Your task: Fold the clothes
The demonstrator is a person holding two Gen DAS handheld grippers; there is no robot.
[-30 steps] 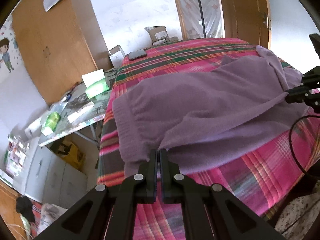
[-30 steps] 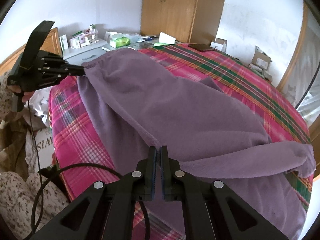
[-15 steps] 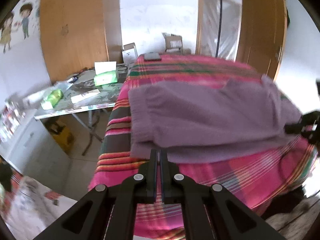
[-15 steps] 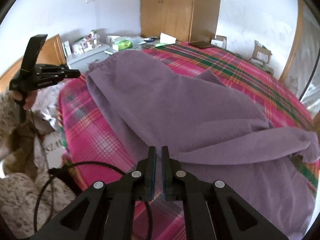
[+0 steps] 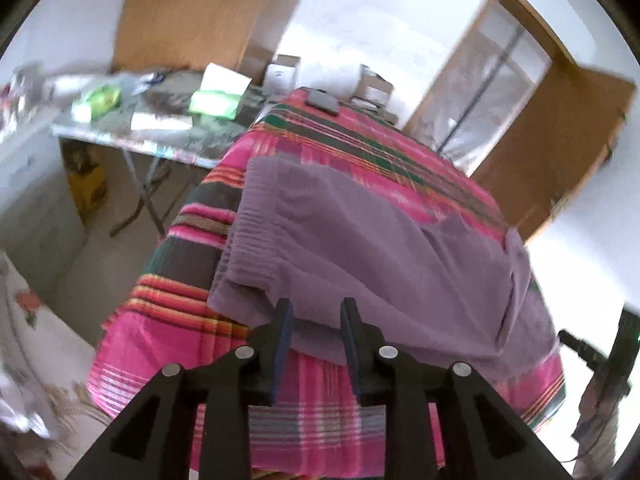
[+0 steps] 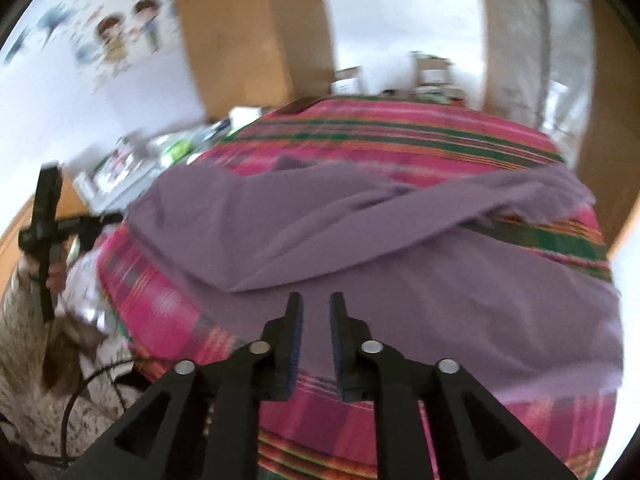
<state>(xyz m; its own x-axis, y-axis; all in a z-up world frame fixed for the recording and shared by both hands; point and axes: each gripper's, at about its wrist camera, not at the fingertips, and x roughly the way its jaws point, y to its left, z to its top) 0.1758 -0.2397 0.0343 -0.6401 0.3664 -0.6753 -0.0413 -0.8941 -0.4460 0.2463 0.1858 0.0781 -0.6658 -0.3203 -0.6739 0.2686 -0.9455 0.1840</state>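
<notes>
Purple garment [image 5: 372, 248] lay folded over on plaid bedspread [image 5: 360, 136], just ahead of left gripper [image 5: 316, 320] and right gripper [image 6: 316, 316]; both stood parted, holding nothing. Cluttered table [image 5: 132, 136] stood beyond-left of left gripper; phone [image 5: 322, 102] at bed's far edge.

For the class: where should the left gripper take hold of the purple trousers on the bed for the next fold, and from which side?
Probably the ribbed waistband of the purple trousers, at its near corner. Bring the left gripper, now open, in from the near bed edge: there the band lies in loose layers the fingers could straddle.
</notes>
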